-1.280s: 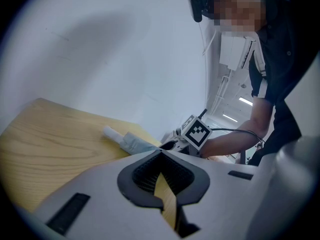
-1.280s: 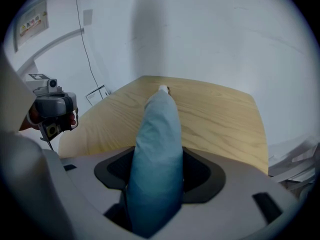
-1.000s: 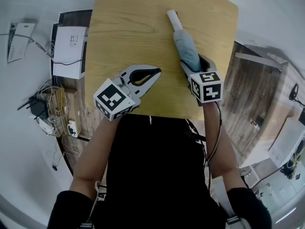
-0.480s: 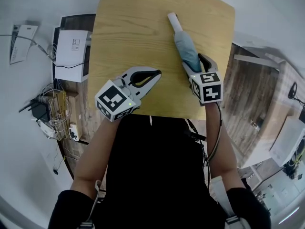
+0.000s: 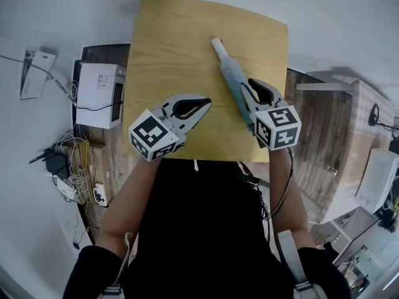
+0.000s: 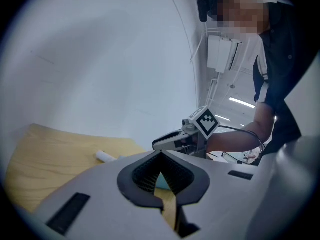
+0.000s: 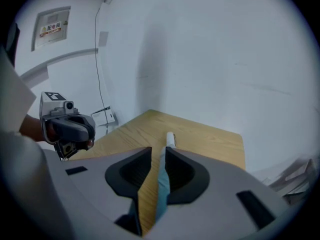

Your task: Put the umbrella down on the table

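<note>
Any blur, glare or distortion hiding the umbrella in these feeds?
Head view: fisheye bows the table edges, umbrella sharp, no glare. Left gripper view: dark vignette round the rim. Right gripper view: the wall curves, the umbrella's white end shows clearly.

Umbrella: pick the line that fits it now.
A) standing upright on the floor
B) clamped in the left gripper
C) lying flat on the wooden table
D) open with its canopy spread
C: the head view shows the folded umbrella lying flat on the wooden table, apart from the left gripper, whose jaws are shut on nothing.
</note>
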`<state>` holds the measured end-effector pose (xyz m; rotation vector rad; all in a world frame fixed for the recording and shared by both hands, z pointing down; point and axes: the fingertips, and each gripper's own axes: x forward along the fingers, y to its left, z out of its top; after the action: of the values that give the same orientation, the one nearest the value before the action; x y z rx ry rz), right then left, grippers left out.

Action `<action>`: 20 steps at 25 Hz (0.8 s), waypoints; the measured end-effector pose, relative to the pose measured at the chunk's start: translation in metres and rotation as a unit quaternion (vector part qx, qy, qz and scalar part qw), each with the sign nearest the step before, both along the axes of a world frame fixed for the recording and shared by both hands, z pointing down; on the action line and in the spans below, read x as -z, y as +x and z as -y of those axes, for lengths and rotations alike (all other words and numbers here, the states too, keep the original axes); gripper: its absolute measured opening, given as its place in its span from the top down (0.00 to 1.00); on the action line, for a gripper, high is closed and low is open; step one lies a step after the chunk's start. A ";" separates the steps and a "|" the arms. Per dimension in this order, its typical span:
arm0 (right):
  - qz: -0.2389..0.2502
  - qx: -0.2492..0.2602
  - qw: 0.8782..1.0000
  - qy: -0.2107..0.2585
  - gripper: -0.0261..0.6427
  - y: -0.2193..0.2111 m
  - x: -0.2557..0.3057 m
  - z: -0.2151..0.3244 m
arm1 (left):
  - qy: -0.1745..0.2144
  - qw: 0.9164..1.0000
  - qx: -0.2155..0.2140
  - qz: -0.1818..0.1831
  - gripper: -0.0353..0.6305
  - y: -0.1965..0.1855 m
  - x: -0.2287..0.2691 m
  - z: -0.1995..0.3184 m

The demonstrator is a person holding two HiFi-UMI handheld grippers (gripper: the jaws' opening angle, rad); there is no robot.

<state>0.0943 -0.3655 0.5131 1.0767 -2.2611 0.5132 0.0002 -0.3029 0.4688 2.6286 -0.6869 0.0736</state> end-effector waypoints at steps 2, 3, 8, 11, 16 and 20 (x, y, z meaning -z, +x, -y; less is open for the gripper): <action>0.012 -0.004 1.000 0.026 0.85 -0.004 0.022 -0.007 | 0.012 1.000 -0.004 -0.003 0.94 -0.002 0.014 -0.002; 0.016 -0.002 0.999 0.034 0.88 -0.005 0.032 -0.014 | 0.015 1.000 -0.006 -0.004 0.94 -0.001 0.021 -0.006; 0.061 0.017 0.994 0.083 0.93 -0.015 0.090 -0.040 | 0.052 0.998 -0.023 -0.004 0.94 -0.001 0.058 -0.010; 0.124 0.016 0.986 0.113 0.93 -0.022 0.133 -0.057 | 0.071 0.997 -0.038 -0.004 0.94 -0.006 0.080 -0.017; 0.171 -0.007 0.968 0.182 0.93 -0.016 0.197 -0.077 | 0.084 0.995 -0.054 -0.018 0.94 -0.022 0.113 -0.034; 0.204 -0.019 0.954 0.220 0.93 -0.002 0.229 -0.101 | 0.098 0.993 -0.059 -0.023 0.94 -0.027 0.124 -0.045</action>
<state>0.0923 -0.2647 0.2838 1.3256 -2.8136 0.2653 -0.0271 -0.2577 0.3444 2.8487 -0.5482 -0.0212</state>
